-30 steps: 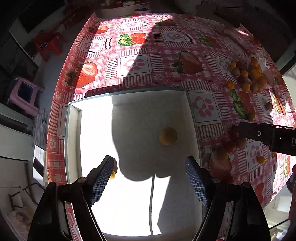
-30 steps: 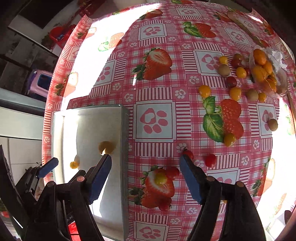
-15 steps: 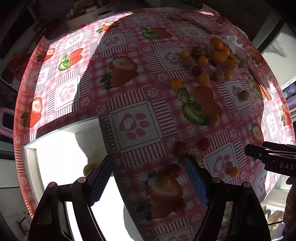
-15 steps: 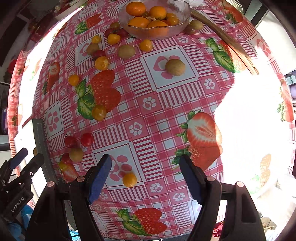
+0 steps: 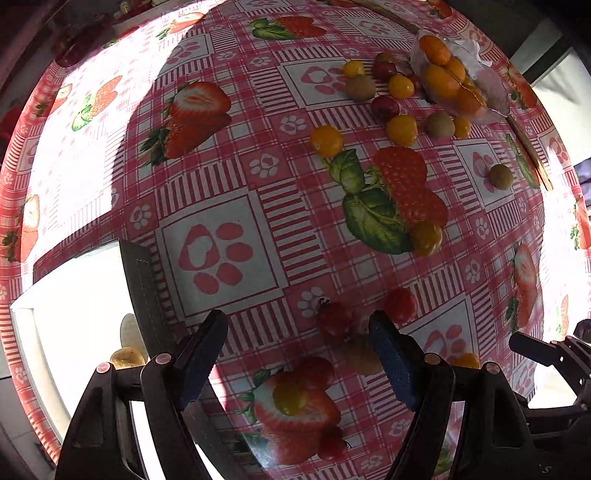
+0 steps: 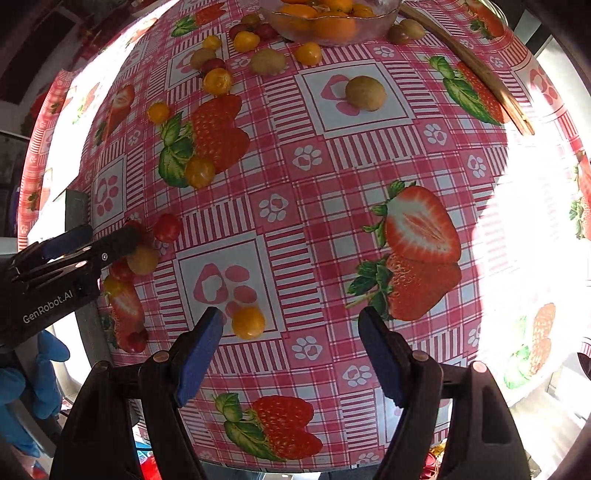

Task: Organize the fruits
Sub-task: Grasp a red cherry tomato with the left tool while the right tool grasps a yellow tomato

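Observation:
My left gripper (image 5: 297, 325) is open and empty, low over a cluster of small red and yellow fruits (image 5: 334, 323) by the white tray (image 5: 74, 295), which holds a yellow fruit (image 5: 127, 357). My right gripper (image 6: 290, 319) is open and empty; a yellow fruit (image 6: 248, 322) lies just inside its left finger. A glass bowl of oranges (image 6: 328, 18) stands at the far edge, with loose small fruits (image 6: 218, 81) scattered beside it. A brownish fruit (image 6: 365, 93) lies alone. The left gripper also shows in the right wrist view (image 6: 103, 242).
A strawberry-print tablecloth (image 6: 332, 206) covers the round table. A wooden stick (image 6: 476, 70) lies at the far right. The bowl also shows in the left wrist view (image 5: 454, 77). A blue-gloved hand (image 6: 33, 373) shows at the lower left. Sunlit glare covers the table's right edge.
Both grippers have swung right, away from the tray. The left one now hangs over the fruit cluster beside the tray; the right one has come down by the lone yellow fruit. Both stay open.

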`<state>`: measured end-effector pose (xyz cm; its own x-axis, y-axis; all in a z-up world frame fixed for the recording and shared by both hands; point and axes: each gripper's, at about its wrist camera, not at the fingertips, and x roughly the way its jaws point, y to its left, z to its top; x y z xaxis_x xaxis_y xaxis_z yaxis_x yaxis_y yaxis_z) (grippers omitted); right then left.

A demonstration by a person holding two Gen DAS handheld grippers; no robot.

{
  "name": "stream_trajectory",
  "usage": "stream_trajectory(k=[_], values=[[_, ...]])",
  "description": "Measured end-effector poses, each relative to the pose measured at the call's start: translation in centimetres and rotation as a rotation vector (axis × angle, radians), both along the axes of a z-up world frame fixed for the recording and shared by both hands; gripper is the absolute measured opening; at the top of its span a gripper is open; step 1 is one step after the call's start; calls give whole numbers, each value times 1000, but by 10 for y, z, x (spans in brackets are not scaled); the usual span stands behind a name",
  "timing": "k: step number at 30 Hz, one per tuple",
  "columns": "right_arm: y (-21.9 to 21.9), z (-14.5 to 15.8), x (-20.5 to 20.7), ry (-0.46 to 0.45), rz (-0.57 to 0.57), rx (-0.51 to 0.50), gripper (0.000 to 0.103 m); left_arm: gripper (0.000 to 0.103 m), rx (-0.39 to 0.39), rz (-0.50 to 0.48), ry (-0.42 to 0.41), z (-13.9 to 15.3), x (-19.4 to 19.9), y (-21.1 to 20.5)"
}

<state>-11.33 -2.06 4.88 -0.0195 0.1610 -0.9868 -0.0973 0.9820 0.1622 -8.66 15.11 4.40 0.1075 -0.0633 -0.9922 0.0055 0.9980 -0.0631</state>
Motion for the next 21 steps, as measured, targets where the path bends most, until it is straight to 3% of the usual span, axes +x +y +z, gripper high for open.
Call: stream_trajectory(k=[3, 4, 5, 7, 10, 12, 14, 15, 21], values=[[10, -5, -9, 8, 17, 4, 73, 79, -5, 1, 9, -6, -1, -3], [12, -6, -12, 7, 20, 4, 72, 77, -5, 1, 12, -7, -1, -4], [16, -7, -14, 6, 23, 3, 71, 67, -1, -1, 19, -10, -1, -6], [22, -10, -18, 5, 27, -1, 66, 67, 16, -12, 15, -10, -2, -9], [25, -12, -22, -2, 35, -23, 61, 55, 43, -27, 6, -10, -5, -14], [37, -16, -15, -9, 46, -42, 53, 35, 43, -33, -8, -7, -9, -16], [41, -15, -18, -16, 62, -62, 37, 24, 39, -42, -13, -6, -11, -19], [39, -15, -23, -17, 69, -64, 24, 22, 32, -42, -14, -5, -12, -19], [28, -2, -18, -10, 31, 8, 22, 22, -70, 31, -40, 13, -25, -1]])
